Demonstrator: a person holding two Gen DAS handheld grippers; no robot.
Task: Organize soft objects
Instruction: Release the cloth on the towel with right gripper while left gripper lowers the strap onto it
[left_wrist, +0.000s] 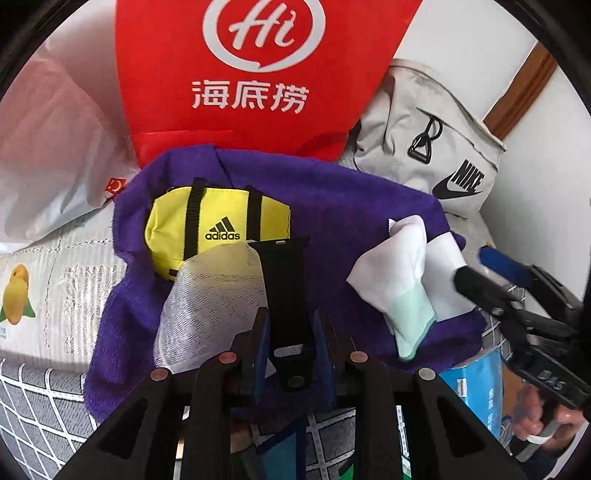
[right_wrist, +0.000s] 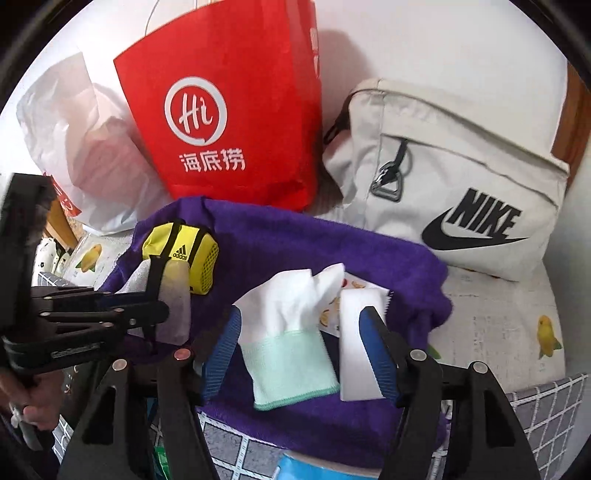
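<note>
A purple towel (left_wrist: 332, 192) is spread out with soft items on it. A yellow Adidas pouch (left_wrist: 221, 221) lies at its left, and a translucent white mesh sleeve (left_wrist: 207, 302) leans against it. My left gripper (left_wrist: 291, 325) is shut on a black strap (left_wrist: 284, 280) that sticks up over the towel. A white glove with a mint cuff (right_wrist: 291, 332) lies on the towel's right part beside a flat white pad (right_wrist: 360, 332). My right gripper (right_wrist: 299, 321) is open, its blue pads (right_wrist: 225, 332) on either side of the glove, not pressing it.
A red paper bag (right_wrist: 229, 110) stands behind the towel, with a white plastic bag (right_wrist: 74, 122) to its left and a beige Nike bag (right_wrist: 461, 177) to its right. A blue tissue pack (left_wrist: 476, 384) lies under the towel's near edge. A fruit-print cloth (right_wrist: 498, 325) covers the surface.
</note>
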